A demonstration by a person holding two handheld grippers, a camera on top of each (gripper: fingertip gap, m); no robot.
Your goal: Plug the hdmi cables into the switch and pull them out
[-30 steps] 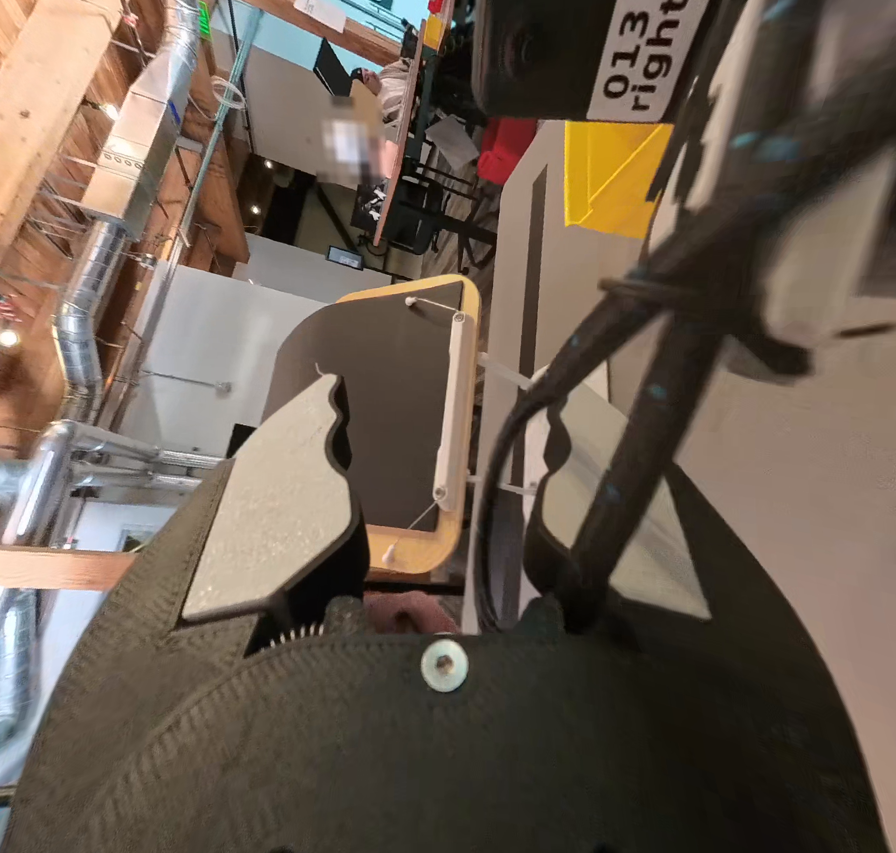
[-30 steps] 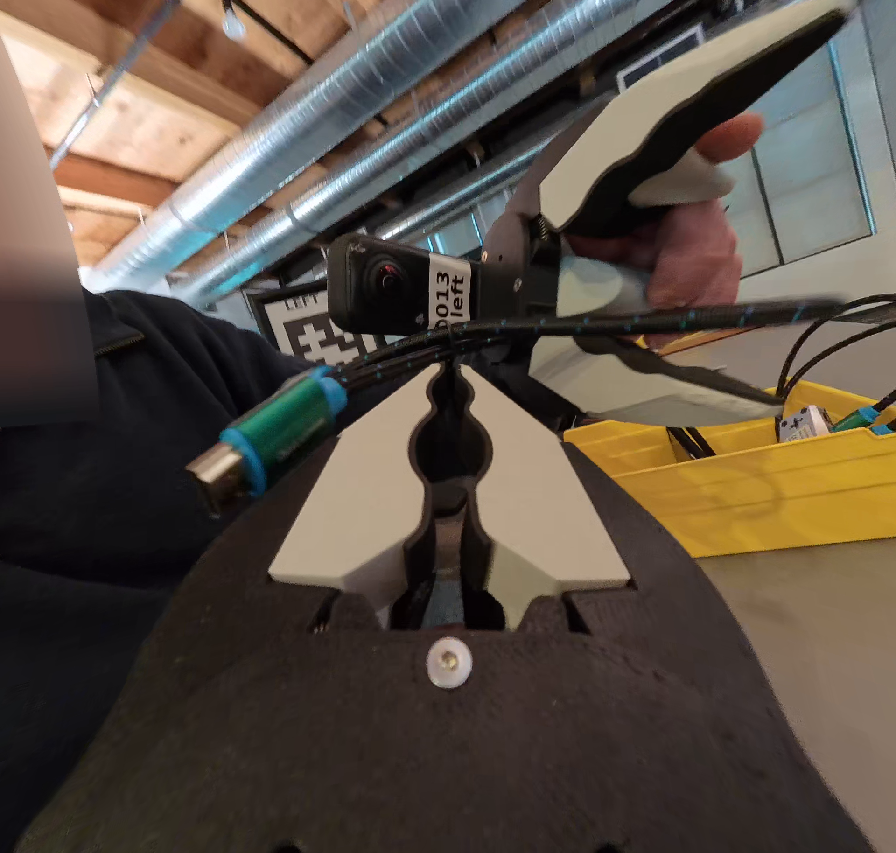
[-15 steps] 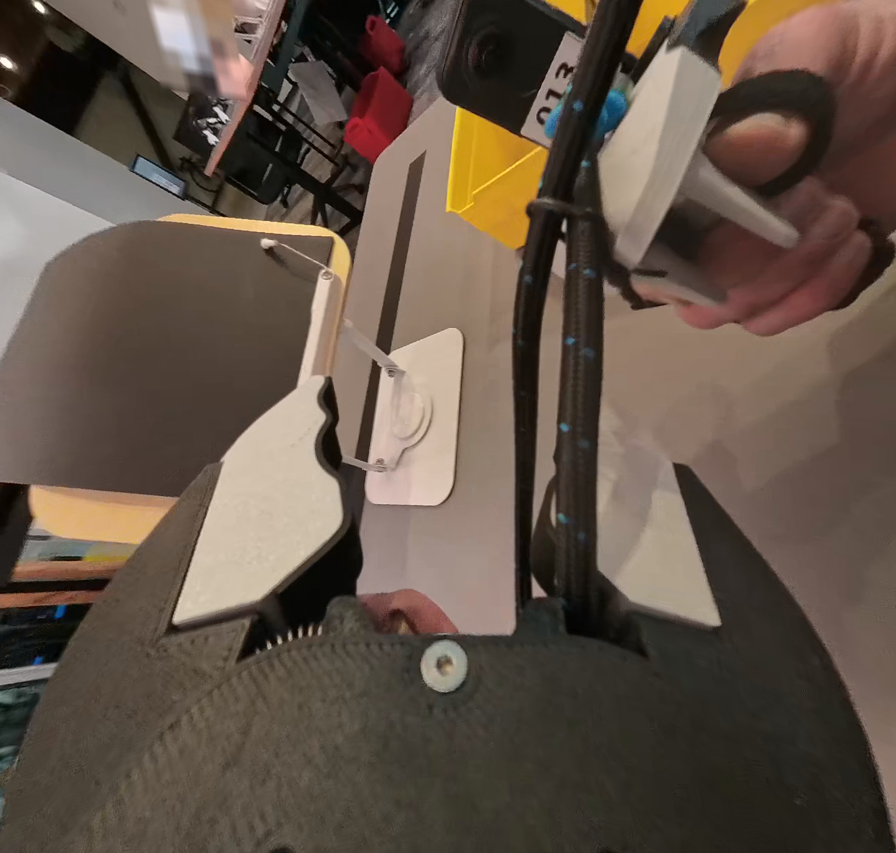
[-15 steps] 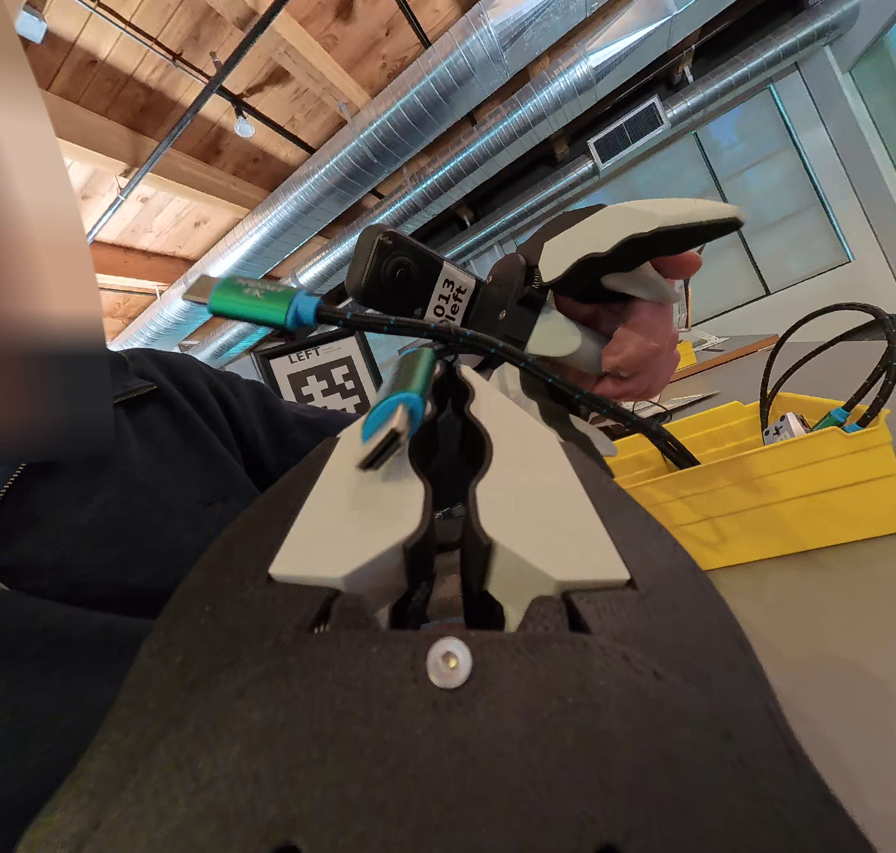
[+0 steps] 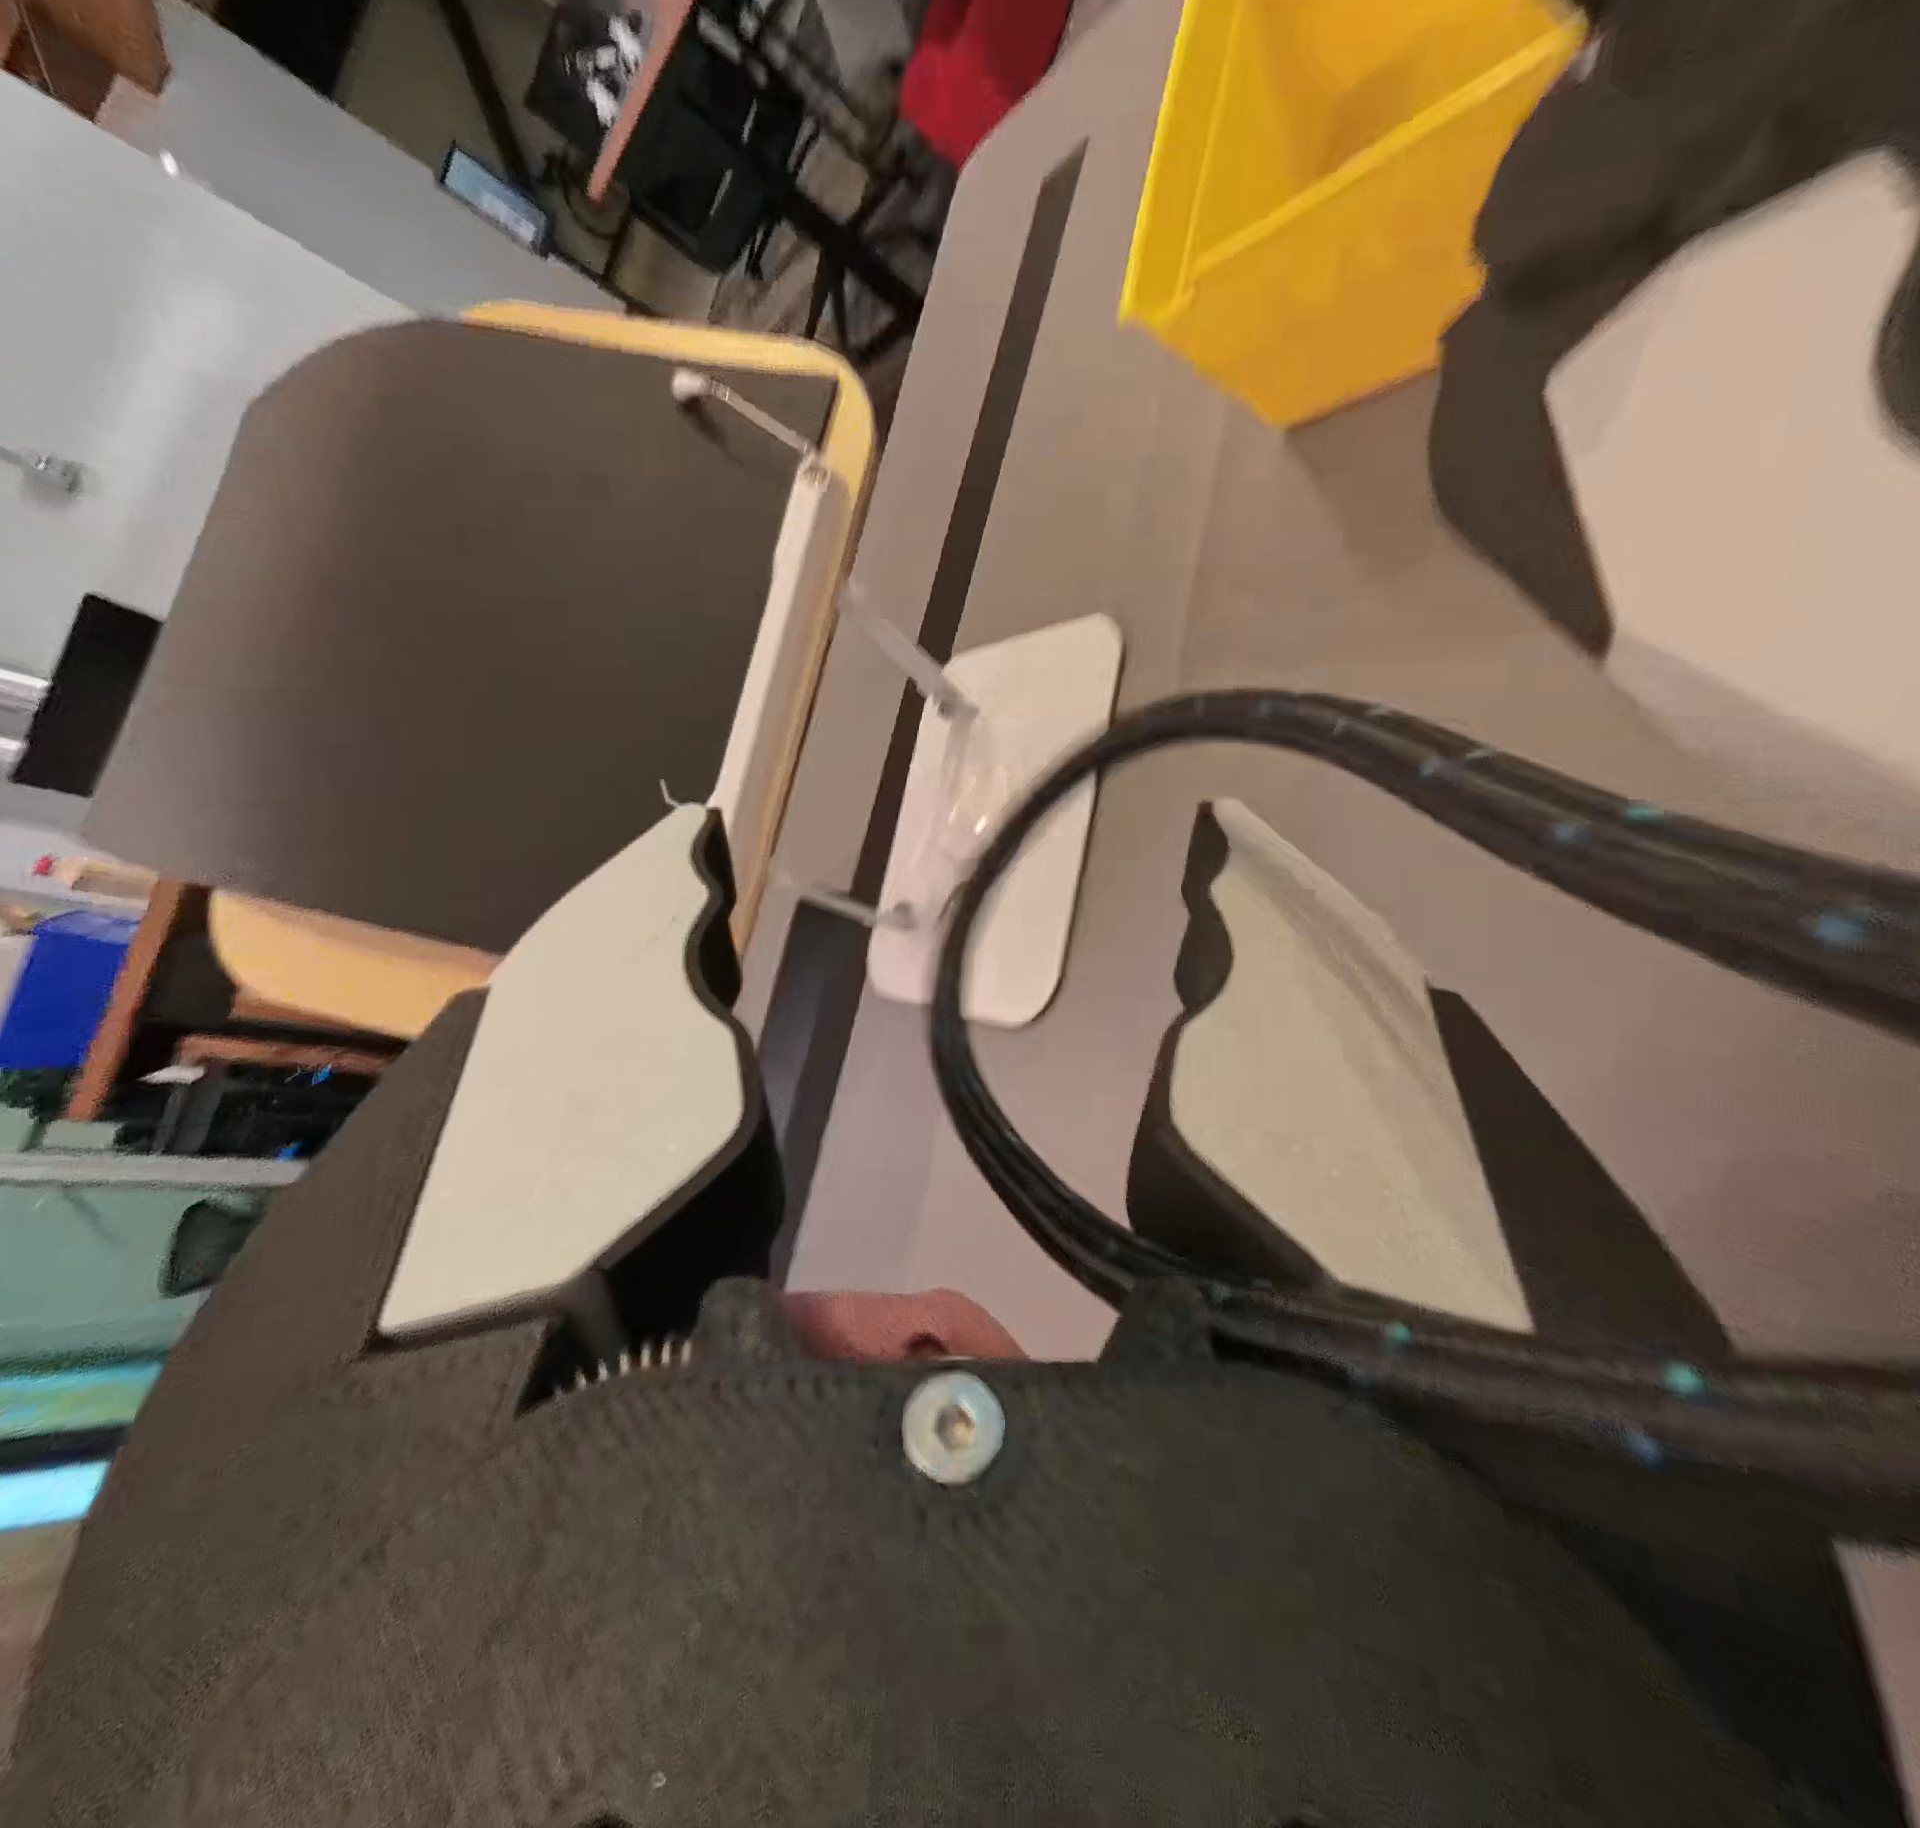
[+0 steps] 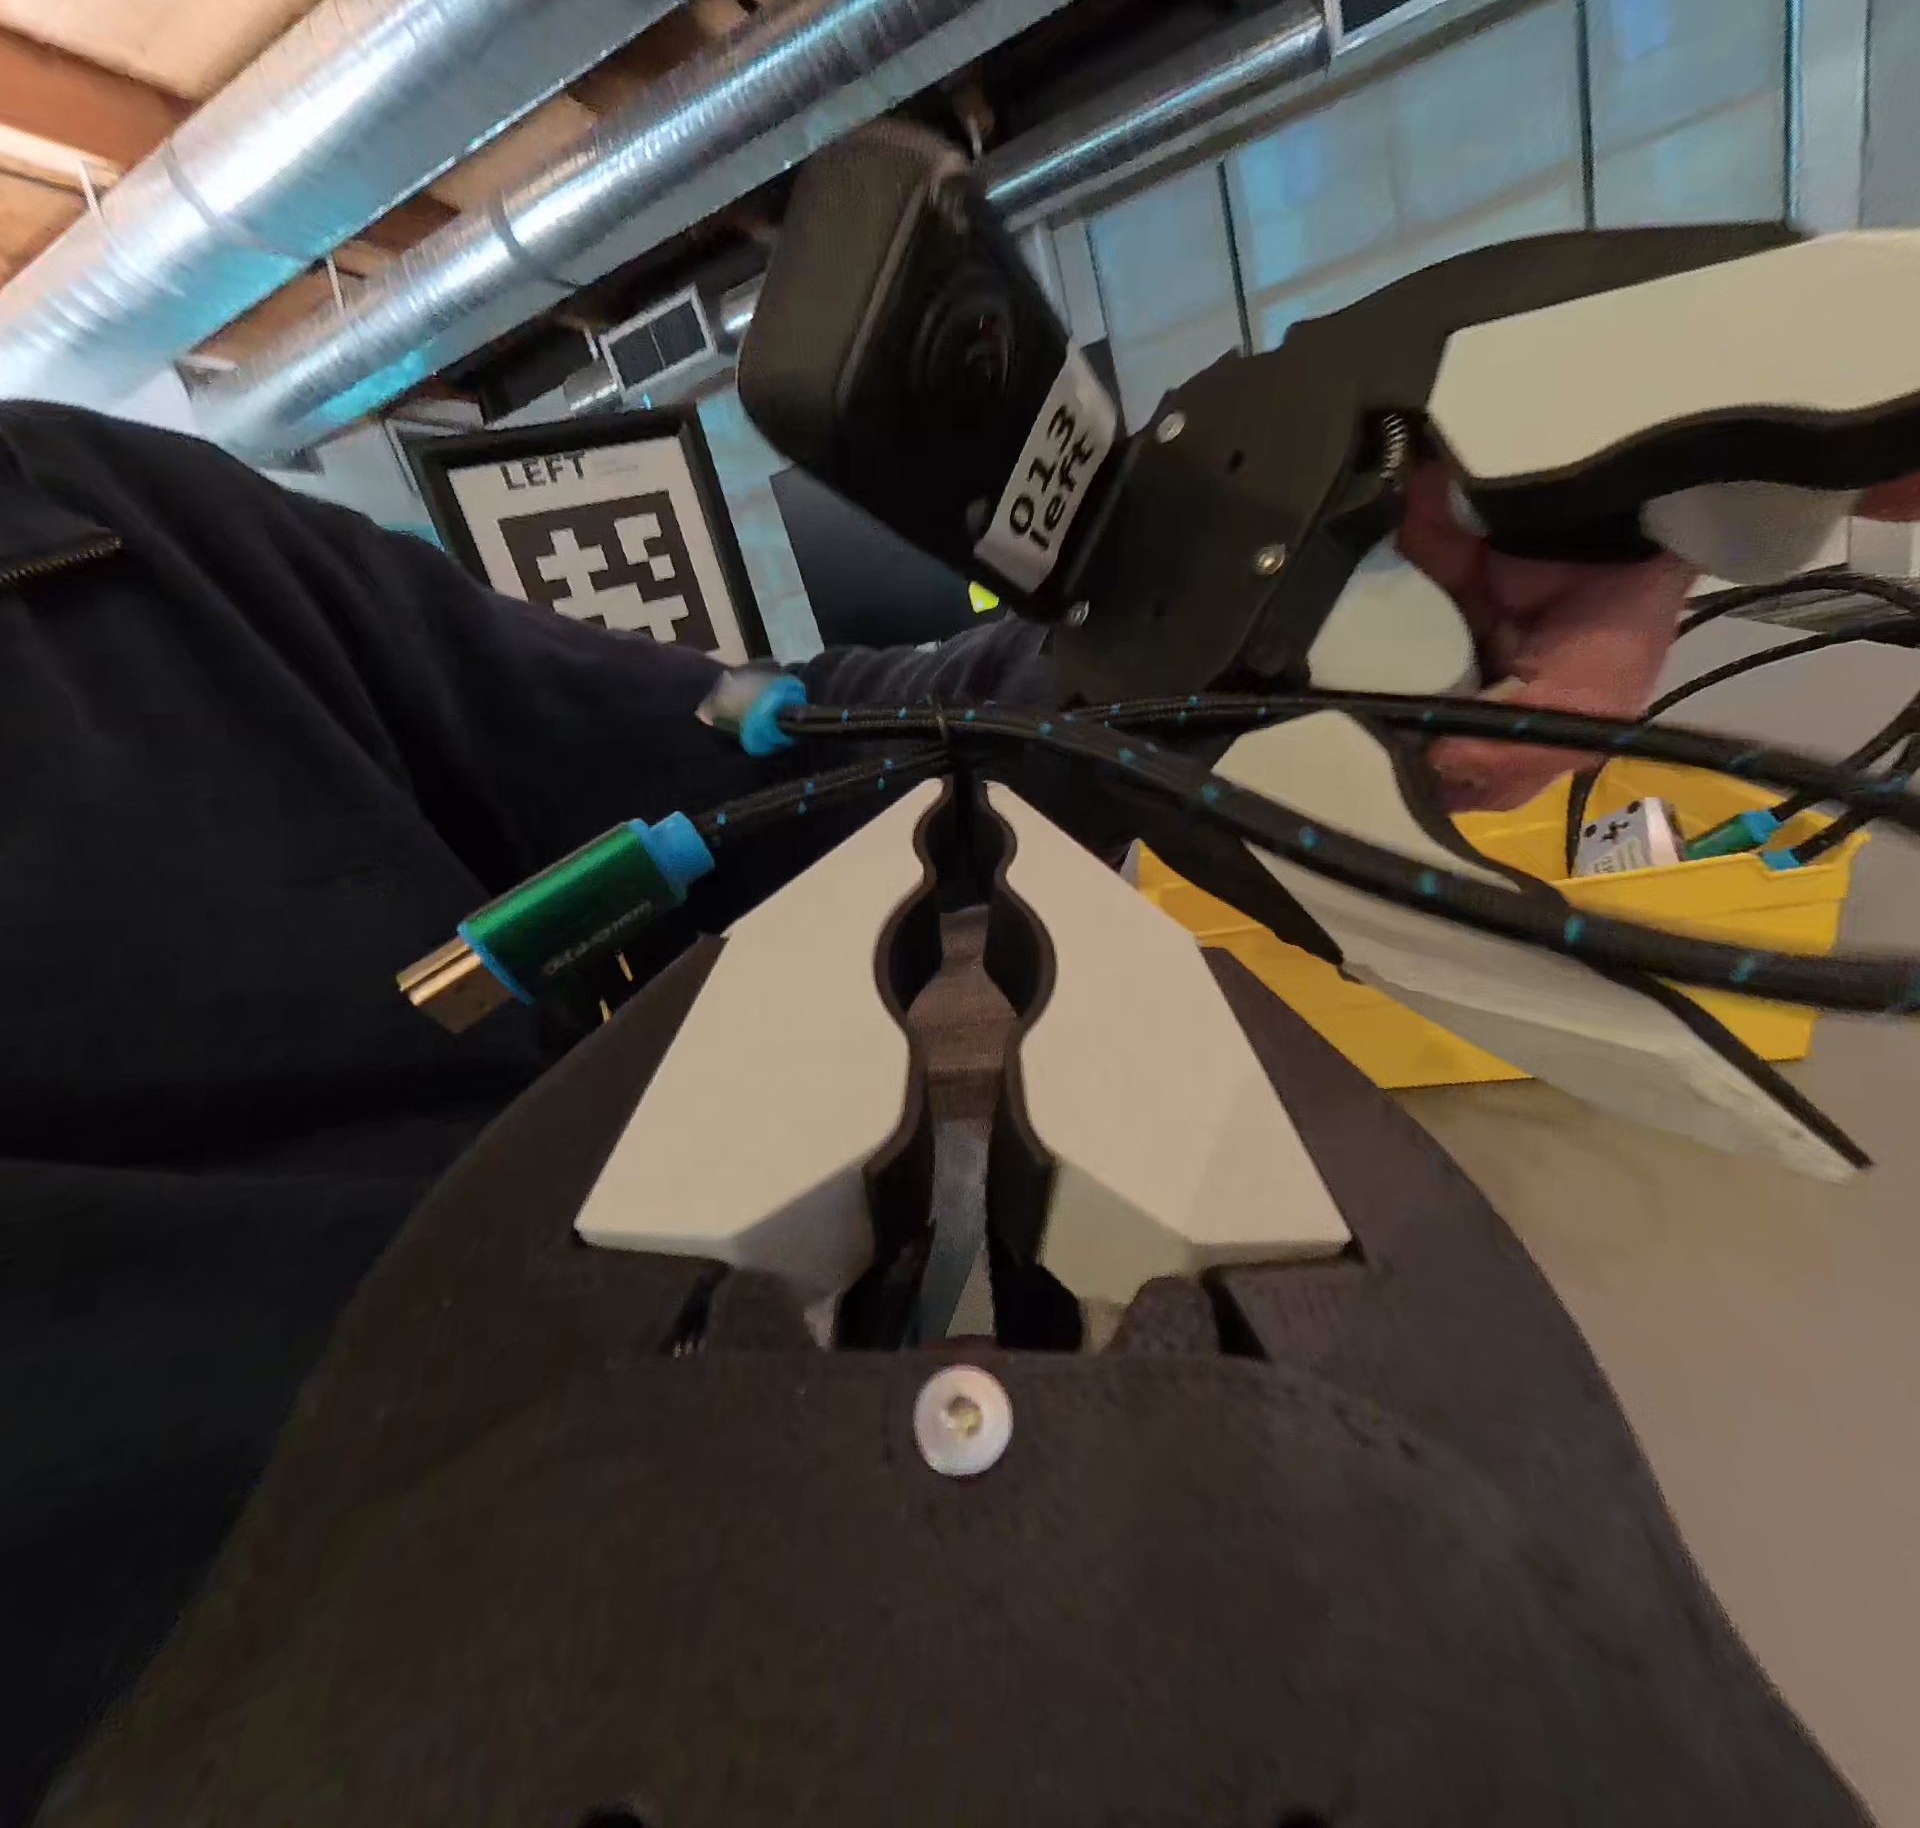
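Note:
A bundle of black braided HDMI cables lies across my right gripper, which is shut on the dark strap that ties the bundle. One green plug hangs out to the left, and a second plug with a blue collar is behind it. My left gripper is open; the cable bundle loops loosely between its fingers without being pinched. In the right wrist view its lower finger sits under the cables. A small white box lies in the yellow bin.
The yellow bin stands on the grey table and holds more cables. A black board with a wooden edge stands on a white base at the table's edge. A person's dark sleeve fills the left. One gripper's finger ends stand about 15 cm off the other's.
The cables have swung from upright to looping off to the right in the left view. The green plug has dropped to the lower left. The left gripper is now closer and farther right.

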